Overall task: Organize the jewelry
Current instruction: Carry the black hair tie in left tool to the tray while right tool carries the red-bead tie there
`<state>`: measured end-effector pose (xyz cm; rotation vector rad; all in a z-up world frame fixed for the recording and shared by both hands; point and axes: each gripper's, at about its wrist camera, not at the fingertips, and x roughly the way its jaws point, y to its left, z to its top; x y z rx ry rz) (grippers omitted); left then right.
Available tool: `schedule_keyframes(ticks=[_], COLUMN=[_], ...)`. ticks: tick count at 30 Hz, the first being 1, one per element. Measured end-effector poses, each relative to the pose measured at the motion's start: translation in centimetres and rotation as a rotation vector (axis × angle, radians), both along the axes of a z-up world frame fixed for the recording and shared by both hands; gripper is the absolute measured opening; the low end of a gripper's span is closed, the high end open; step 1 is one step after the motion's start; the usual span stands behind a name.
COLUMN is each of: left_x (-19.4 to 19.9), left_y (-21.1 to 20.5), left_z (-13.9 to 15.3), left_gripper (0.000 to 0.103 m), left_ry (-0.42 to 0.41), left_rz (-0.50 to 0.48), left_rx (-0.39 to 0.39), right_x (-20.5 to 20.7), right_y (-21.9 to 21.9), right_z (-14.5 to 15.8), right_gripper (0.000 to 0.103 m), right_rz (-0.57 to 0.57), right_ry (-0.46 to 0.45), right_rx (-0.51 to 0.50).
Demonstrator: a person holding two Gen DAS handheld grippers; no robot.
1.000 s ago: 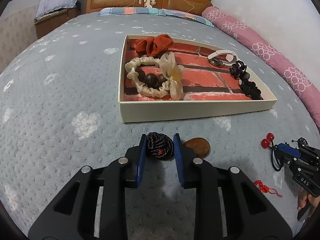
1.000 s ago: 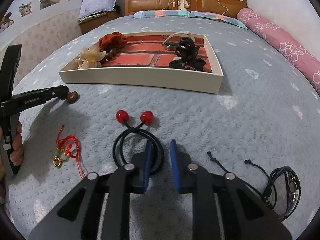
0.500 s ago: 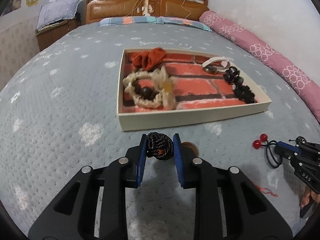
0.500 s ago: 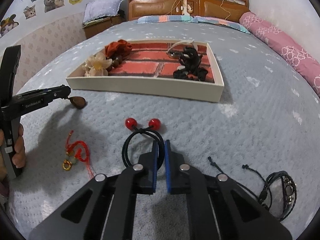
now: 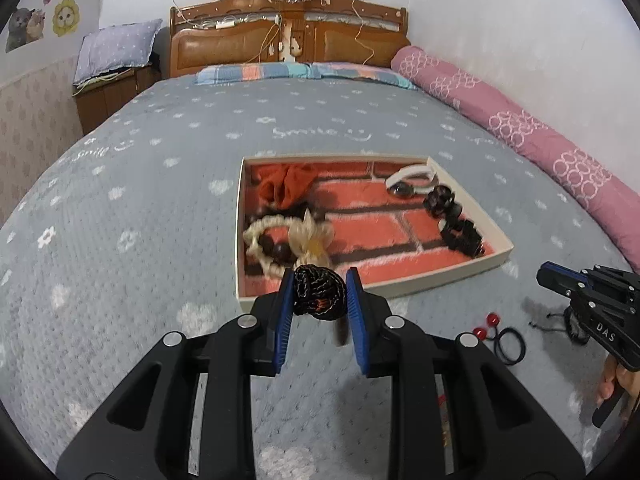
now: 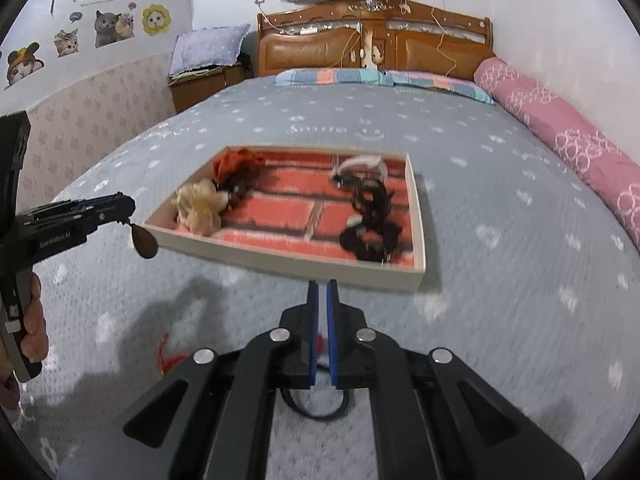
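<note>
My left gripper (image 5: 320, 294) is shut on a black braided cord bundle (image 5: 319, 293) and holds it up in front of the near edge of the cream tray (image 5: 440, 276); a brown teardrop pendant (image 6: 144, 243) hangs below it. The brick-patterned tray holds a cream scrunchie with a flower (image 5: 296, 238), a red scrunchie (image 5: 288, 184), a white bracelet (image 5: 414, 174) and black hair clips (image 5: 456, 224). My right gripper (image 6: 322, 296) is raised above the bed with its jaws nearly closed and nothing between the tips. The black hair tie with red beads (image 5: 502, 338) lies on the bedspread below it.
A red knotted charm (image 6: 166, 356) lies on the grey bedspread (image 5: 120, 240) at the lower left of the right wrist view. A dark bracelet (image 5: 572, 326) lies behind the right gripper in the left wrist view. A pink bolster (image 5: 520, 132) runs along the right side, the headboard (image 5: 288, 40) is beyond.
My left gripper has lifted the cord bundle off the bed, its pendant now dangling. My right gripper closed and rose away from the black hair tie, which stays on the bedspread.
</note>
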<state>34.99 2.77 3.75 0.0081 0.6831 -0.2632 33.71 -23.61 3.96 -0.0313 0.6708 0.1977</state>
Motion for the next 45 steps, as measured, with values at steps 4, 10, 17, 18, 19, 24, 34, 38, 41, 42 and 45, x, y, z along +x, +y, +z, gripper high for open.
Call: schedule_keyframes(ticks=[4,10,17,18,19,24,34,38,41,42,45], left_x=[-0.2,-1.0,-2.2,-2.3,-2.4,-2.6,-2.3,-2.1,-1.8,-1.6,-0.6], left_y=[-0.1,-0.3,-0.2,-0.2,-0.1,0.1,0.3,0.2,0.0,0.0,-0.2], left_z=[0.5,0.3,0.0,-0.1,-0.1,-0.3,-0.7,-0.7,-0.4,-0.3,0.6], left_gripper=[0.024,0.024,0.024,0.024,0.024,0.024,0.024,0.025,0.024,0.025,0.024], left_ry=[-0.01,-0.002,0.003,0.004,0.005,0.008,0.022,0.021,0.015,0.014,0.002], left_rz=[-0.005,-0.015,-0.032,-0.032,-0.032,-0.029,-0.025,-0.027,-0.027,-0.027,-0.022], left_rx=[0.0,-0.008,-0.003,-0.005,-0.005,-0.004,-0.004,-0.003,-0.004,-0.004,-0.009], right_x=[-0.1,-0.9,-1.0,-1.1,-1.1,-1.0,0.4,0.6,0.5,0.5,1.0], right_y=[0.1,-0.2,-1.0,-1.0,-1.0,-0.6,-0.3,-0.4,-0.4,-0.5,-0.8], right_z=[-0.4,-3.4,-5.7,-5.8,-5.8,-6.8,-8.2,-7.6,-6.1,-5.2,-2.3], right_gripper=[0.004,0.005,0.041,0.041,0.041,0.04,0.004,0.003,0.003,0.003,0.003], right_rz=[0.027,0.031,0.016,0.016,0.014,0.025,0.028,0.024,0.015,0.008,-0.011], right_ry=[0.036,0.108,0.17,0.172,0.172,0.206,0.235,0.205,0.147,0.118,0.043], right_rx=[0.0,0.001,-0.025,-0.037,-0.047,-0.076,-0.08,-0.072,-0.071,-0.069,-0.055])
